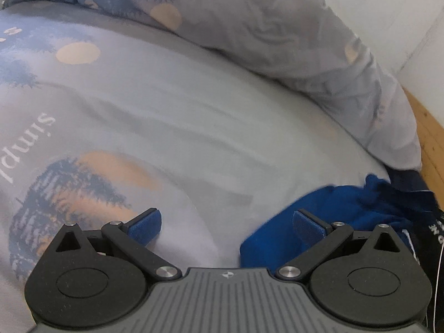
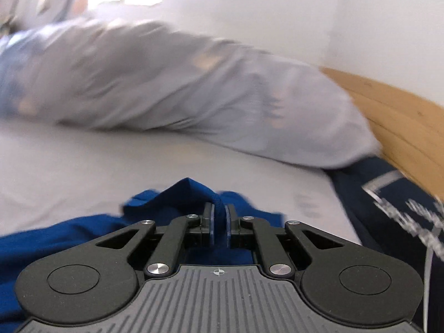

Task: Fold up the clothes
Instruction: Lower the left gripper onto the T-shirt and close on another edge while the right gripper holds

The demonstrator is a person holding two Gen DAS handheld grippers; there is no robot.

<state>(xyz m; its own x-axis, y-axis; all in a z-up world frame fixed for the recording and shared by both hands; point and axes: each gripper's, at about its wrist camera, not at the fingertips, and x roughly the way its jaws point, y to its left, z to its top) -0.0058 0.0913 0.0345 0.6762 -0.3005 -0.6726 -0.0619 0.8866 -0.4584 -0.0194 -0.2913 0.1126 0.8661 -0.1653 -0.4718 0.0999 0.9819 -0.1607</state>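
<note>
A bright blue garment [image 1: 341, 208] lies crumpled on the bed at the lower right of the left wrist view. My left gripper [image 1: 226, 223] is open and empty, its right finger over the garment's edge. In the right wrist view my right gripper [image 2: 219, 219] is shut on a ribbed edge of the blue garment [image 2: 191, 194], which bunches up in front of and under the fingers. A dark navy garment with white print [image 2: 388, 194] lies to the right; it also shows in the left wrist view [image 1: 410, 188].
The bed has a pale grey sheet [image 1: 194, 111] printed with blue trees and peach circles. A rumpled duvet [image 1: 277, 33] is heaped along the back; it also shows in the right wrist view [image 2: 194, 88]. A wooden bed frame [image 2: 402, 116] and white wall stand at the right.
</note>
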